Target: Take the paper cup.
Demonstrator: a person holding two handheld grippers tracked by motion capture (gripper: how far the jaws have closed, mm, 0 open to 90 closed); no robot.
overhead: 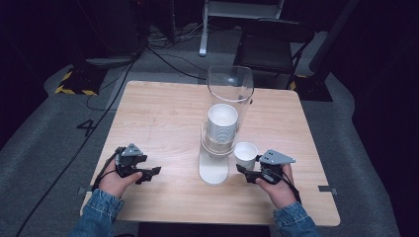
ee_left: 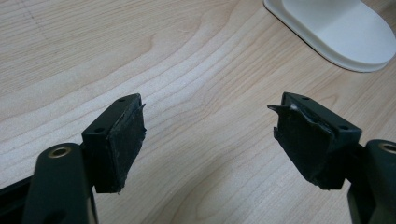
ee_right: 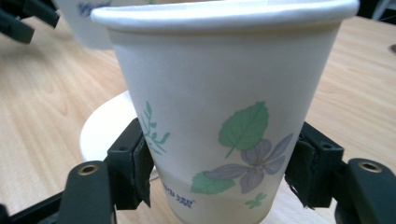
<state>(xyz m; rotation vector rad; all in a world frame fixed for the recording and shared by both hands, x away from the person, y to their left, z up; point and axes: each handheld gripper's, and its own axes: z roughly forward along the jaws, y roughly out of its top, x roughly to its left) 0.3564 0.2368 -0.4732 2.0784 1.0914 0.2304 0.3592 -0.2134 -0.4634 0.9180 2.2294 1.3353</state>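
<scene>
The right gripper (ee_right: 219, 179) is clamped on a white paper cup (ee_right: 224, 116) printed with green leaves and a violet flower; in the high view this cup (overhead: 245, 154) stands at the centre right, beside the clear plastic dispenser tube (overhead: 229, 89) on its smooth white oval base (overhead: 213, 173). At the lower left, the left gripper (ee_left: 208, 140) holds its rubber-padded jaws apart over the pale wood-grain table (ee_left: 187, 60)
</scene>
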